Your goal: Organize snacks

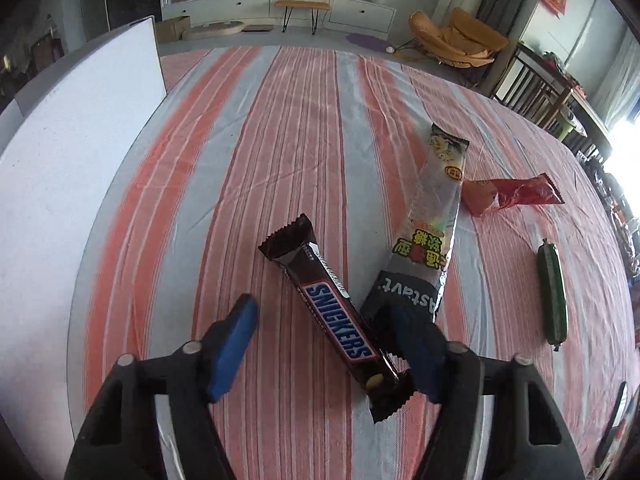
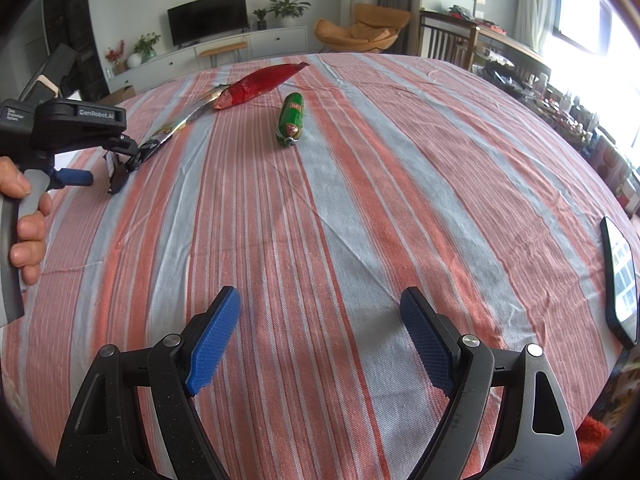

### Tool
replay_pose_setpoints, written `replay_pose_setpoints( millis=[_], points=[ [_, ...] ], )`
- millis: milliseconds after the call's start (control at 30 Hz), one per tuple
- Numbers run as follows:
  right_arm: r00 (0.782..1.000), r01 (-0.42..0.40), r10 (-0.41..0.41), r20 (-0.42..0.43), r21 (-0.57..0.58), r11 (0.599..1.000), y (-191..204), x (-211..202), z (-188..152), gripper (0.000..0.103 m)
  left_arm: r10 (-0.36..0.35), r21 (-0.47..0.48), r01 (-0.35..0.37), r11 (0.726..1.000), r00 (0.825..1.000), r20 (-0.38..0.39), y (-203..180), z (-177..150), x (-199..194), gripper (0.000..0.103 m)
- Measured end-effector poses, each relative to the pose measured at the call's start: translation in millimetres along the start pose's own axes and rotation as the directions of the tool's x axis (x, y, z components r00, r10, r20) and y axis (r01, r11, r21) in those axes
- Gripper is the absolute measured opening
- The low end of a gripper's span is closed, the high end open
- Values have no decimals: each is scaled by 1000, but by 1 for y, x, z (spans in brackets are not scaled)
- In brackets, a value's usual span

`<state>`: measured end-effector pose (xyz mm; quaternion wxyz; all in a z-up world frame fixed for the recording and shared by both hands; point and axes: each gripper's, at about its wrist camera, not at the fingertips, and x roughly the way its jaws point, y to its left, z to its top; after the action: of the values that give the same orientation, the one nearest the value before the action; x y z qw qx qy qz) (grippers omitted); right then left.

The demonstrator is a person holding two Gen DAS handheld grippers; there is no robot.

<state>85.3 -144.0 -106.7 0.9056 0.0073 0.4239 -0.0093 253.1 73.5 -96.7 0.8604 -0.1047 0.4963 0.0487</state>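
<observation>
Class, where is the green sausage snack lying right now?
The green sausage snack lies alone on the striped tablecloth, just right of the red packet, ahead of the open right gripper.

Glossy foil Snickers wrapper (image 1: 336, 316); matt woven cloth tablecloth (image 1: 248, 168).

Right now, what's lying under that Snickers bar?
The Snickers lies on the striped cloth. Its near end overlaps the dark end of the long candy pack by the left gripper's right finger, which hides exactly how they stack.
</observation>
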Motion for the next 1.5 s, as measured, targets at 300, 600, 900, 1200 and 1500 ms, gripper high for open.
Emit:
replay_pose_setpoints(
  millis=[300,600,900,1200,1500],
  points=[
    [1000,-1,1,0,1,1000,0,0,0,85,33,134,-30,991,999,-20,12,-37,-31,17],
    [1000,-1,1,1,2,1000,0,0,0,85,37,272,-33,962,999,-9,22,-106,-69,21],
    [1000,-2,2,1,3,1000,0,-1,0,85,39,187,-50,981,997,63,40,-106,-61,87],
    [1000,-3,3,1,3,1000,0,-1,0,85,50,154,-64,986,995,90,49,-107,-55,103],
    [1000,-3,3,1,3,1000,-1,-1,0,85,48,150,-64,987,993,108,48,-107,-55,103]
  ],
)
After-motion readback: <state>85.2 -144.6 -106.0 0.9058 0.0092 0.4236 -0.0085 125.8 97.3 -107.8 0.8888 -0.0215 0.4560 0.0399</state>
